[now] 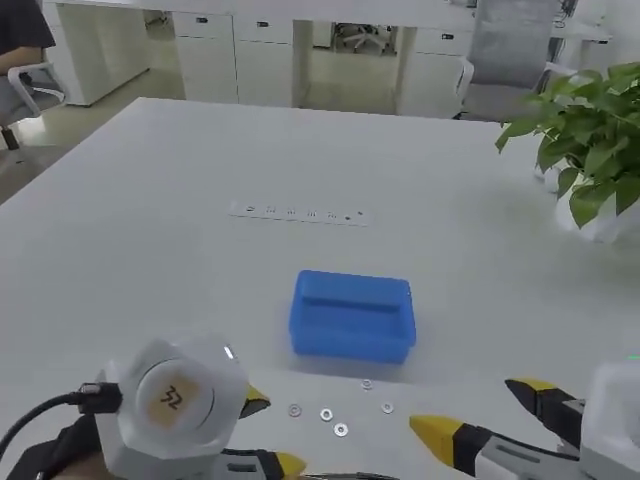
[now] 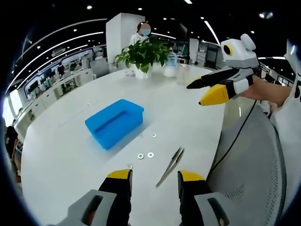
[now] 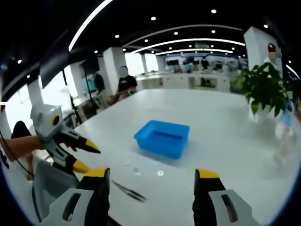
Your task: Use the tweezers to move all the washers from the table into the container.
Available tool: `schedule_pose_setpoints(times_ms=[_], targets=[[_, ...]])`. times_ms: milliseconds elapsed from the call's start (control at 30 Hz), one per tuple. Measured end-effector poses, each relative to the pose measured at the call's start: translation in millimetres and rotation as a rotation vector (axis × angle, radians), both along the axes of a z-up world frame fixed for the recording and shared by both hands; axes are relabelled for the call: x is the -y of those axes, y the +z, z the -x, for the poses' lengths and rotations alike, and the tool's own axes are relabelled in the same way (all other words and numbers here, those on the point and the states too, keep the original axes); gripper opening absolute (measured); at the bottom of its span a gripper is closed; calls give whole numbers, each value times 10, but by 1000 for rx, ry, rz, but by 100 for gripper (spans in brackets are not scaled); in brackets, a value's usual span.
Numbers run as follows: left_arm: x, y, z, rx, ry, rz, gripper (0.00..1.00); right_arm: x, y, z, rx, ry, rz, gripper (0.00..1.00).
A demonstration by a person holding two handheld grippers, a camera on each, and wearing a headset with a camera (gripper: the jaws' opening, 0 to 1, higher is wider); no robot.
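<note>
HEAD VIEW
- Blue container (image 1: 352, 318): on white table (image 1: 150, 230), upright, open top.
- Washers (image 1: 326, 414): 5 pcs, loose on table just in front of container, none inside as far as visible.
- L gripper (image 1: 272, 432): bottom left, jaws apart, nothing between them.
- R gripper (image 1: 468, 405): bottom right, jaws apart, holding nothing.
- Socket strip (image 1: 298, 212) beyond container; plant (image 1: 590, 130) at far right.

LEFT GRIPPER VIEW
- Own jaws spread wide, above table, nothing gripped.
- Tweezers (image 2: 170, 165): flat on table near its edge, ahead of the jaws, not touched.
- Washers (image 2: 150, 154) lie between tweezers and container (image 2: 115, 121).
- R gripper (image 2: 197, 94) enters at upper right, tips parted.

RIGHT GRIPPER VIEW
- Own jaws wide apart, no load.
- Tweezers (image 3: 128, 190) on table near the left jaw, apart from it.
- Washers (image 3: 160, 173) in front of container (image 3: 162, 136).
- L gripper (image 3: 92, 159) at left, tips parted.
</note>
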State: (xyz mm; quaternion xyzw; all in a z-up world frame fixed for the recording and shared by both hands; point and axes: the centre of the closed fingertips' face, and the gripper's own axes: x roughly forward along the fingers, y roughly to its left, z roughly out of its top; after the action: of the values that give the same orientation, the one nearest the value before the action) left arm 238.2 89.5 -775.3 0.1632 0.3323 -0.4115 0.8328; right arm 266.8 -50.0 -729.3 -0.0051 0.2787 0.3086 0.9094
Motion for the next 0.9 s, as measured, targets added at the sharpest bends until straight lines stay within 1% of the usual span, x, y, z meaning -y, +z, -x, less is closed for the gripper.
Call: schedule_pose_setpoints(times_ms=[67, 133, 167, 233, 300, 500, 567, 600, 667, 700, 733, 800, 900], targets=[[11, -104, 8, -36, -15, -2, 35, -25, -22, 6, -5, 6, 3, 70], [16, -196, 1, -45, -36, -22, 31, -34, -42, 5, -11, 9, 6, 70], [22, -228, -9, -47, -37, -26, 30, -41, -48, 6, -13, 11, 8, 70], [48, -300, 7, -76, -55, -23, 29, -46, -61, 4, -17, 9, 6, 69], [61, -351, 2, -81, -70, -35, 29, -51, -75, 8, -25, 7, 2, 69], [50, -511, -29, -93, -115, -81, 23, -44, -115, 31, -39, 2, 0, 69], [33, -596, -19, -107, -137, -112, 22, -42, -131, 42, -47, 1, -1, 68], [41, -635, -10, -113, -147, -114, 22, -44, -137, 47, -51, 1, -1, 68], [60, -671, 0, -123, -158, -101, 19, -45, -147, 49, -54, 2, 0, 67], [59, -704, 9, -132, -165, -104, 18, -47, -154, 50, -57, 4, 2, 67], [49, -739, 25, -139, -179, -118, 18, -46, -161, 47, -60, 4, 5, 67], [47, -750, 22, -127, -193, -126, 16, -47, -159, 44, -61, 5, 7, 67], [55, -757, 22, -128, -198, -124, 13, -57, -153, 41, -59, 4, 2, 65]])
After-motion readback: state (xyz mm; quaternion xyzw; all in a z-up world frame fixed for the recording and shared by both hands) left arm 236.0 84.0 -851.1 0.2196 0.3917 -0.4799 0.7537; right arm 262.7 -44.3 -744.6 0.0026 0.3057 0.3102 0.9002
